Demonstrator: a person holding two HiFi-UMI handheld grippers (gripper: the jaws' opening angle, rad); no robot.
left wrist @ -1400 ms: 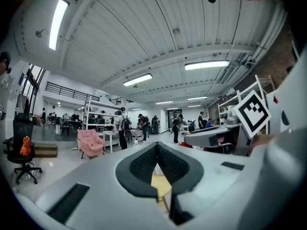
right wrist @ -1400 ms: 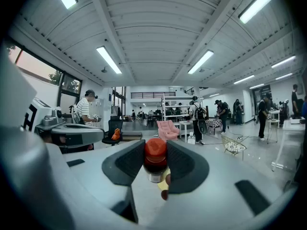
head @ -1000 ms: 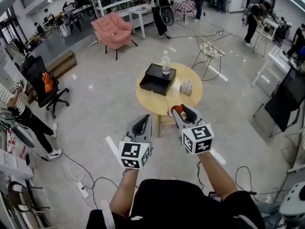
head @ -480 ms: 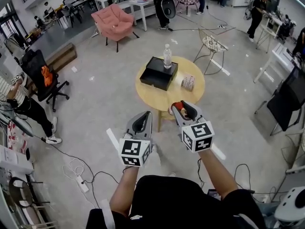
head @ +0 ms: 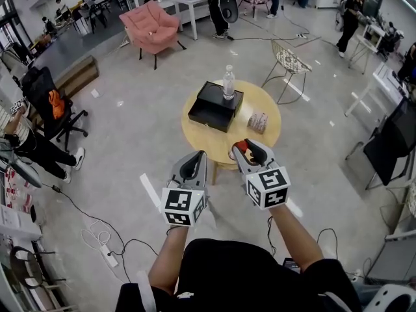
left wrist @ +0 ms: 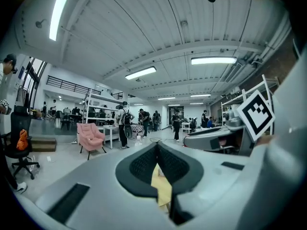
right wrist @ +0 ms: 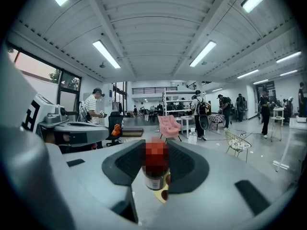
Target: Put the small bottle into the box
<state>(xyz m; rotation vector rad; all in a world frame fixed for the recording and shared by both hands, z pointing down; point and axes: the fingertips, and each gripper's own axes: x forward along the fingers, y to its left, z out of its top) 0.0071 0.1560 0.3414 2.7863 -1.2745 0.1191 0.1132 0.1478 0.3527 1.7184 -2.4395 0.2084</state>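
My right gripper (head: 244, 147) is shut on the small bottle (head: 241, 146), which has a red cap and a dark body with a label. In the right gripper view the small bottle (right wrist: 155, 169) stands upright between the dark pads (right wrist: 189, 166). It hangs over the near edge of the round yellow table (head: 211, 137). The black box (head: 214, 106) lies open on the table's far left part, well beyond the bottle. My left gripper (head: 193, 168) is shut with nothing in it, to the left of the right one, in front of the table's edge.
A clear water bottle (head: 228, 83) stands at the box's far right corner. A small patterned packet (head: 258, 121) lies on the table's right side. A pink armchair (head: 154, 28), a wire chair (head: 286, 64), an office chair (head: 49, 103) and floor cables (head: 97, 229) surround the table.
The view has shifted a little, and the table now sits slightly nearer the grippers. The right gripper still holds the bottle; the left one stays shut.
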